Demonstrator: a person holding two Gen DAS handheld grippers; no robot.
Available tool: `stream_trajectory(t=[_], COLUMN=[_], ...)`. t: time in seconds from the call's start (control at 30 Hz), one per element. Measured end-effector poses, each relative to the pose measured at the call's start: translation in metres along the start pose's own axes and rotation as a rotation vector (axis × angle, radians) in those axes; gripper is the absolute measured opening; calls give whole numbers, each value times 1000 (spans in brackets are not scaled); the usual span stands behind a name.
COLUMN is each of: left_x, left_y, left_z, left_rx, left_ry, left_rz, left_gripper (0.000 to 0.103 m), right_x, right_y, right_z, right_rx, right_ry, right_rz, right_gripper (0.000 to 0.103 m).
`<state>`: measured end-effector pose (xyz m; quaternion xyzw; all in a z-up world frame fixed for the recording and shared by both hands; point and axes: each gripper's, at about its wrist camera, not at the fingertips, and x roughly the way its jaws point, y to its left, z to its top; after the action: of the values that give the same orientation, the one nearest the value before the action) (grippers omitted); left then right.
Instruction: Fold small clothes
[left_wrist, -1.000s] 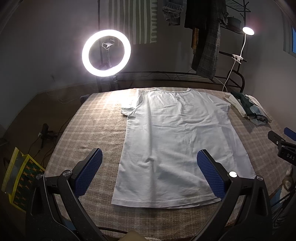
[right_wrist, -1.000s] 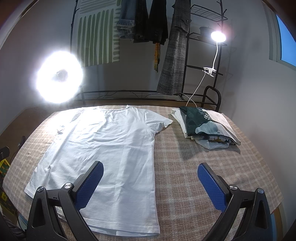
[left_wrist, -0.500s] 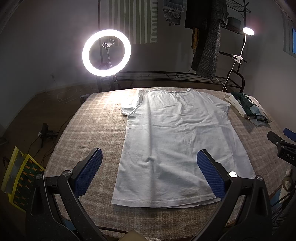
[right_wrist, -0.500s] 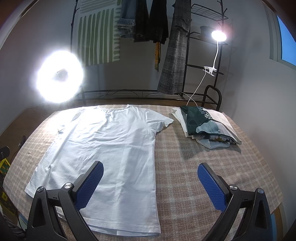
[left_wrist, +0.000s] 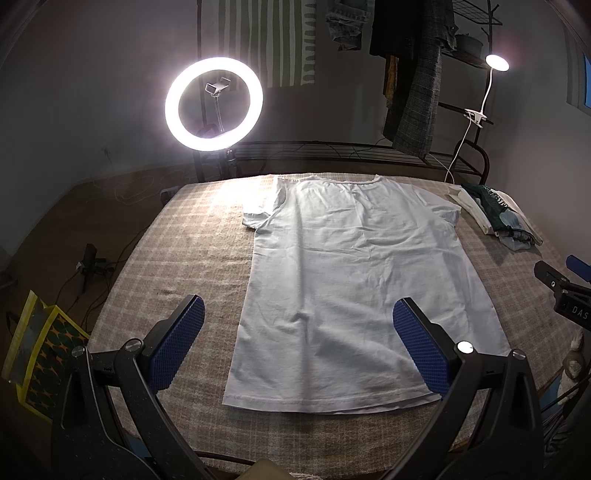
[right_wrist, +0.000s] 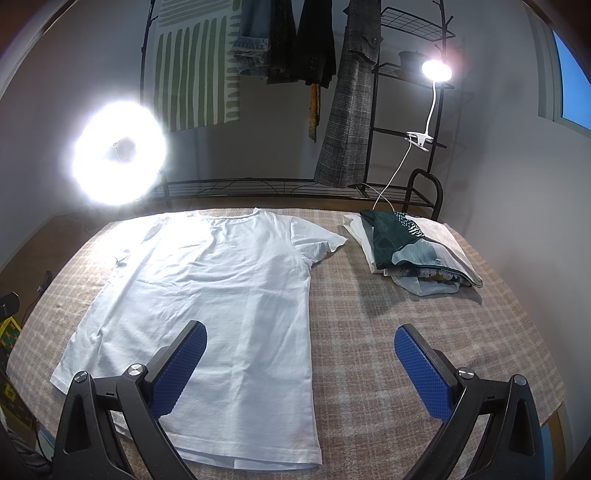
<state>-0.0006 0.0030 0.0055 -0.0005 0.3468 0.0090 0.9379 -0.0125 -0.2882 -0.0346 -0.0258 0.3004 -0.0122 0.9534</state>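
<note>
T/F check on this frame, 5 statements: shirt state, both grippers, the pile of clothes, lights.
1. The white T-shirt lies spread flat on the checked cloth. True.
2. The left gripper is shut on the hem. False: its fingers stand wide apart and hold nothing.
3. The right gripper is open above the shirt's side edge. True.
4. The pile of folded clothes lies on top of the shirt. False: it lies beside the shirt, apart from the sleeve.
5. The ring light is off. False: it is lit, as is the clip lamp.
</note>
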Motion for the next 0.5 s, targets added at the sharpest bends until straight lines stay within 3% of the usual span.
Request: stream_trajectory(t=[0.5], left_x=[0], left_y=[4], left_z=[-6], left_rx=[-9], left_ry=[5], left_rz=[8], left_gripper=[103], right_x=[0], right_y=[13], right_z=[3], right_rx=[-1], right_ry=[2], right_rz=[14], right_gripper=[103])
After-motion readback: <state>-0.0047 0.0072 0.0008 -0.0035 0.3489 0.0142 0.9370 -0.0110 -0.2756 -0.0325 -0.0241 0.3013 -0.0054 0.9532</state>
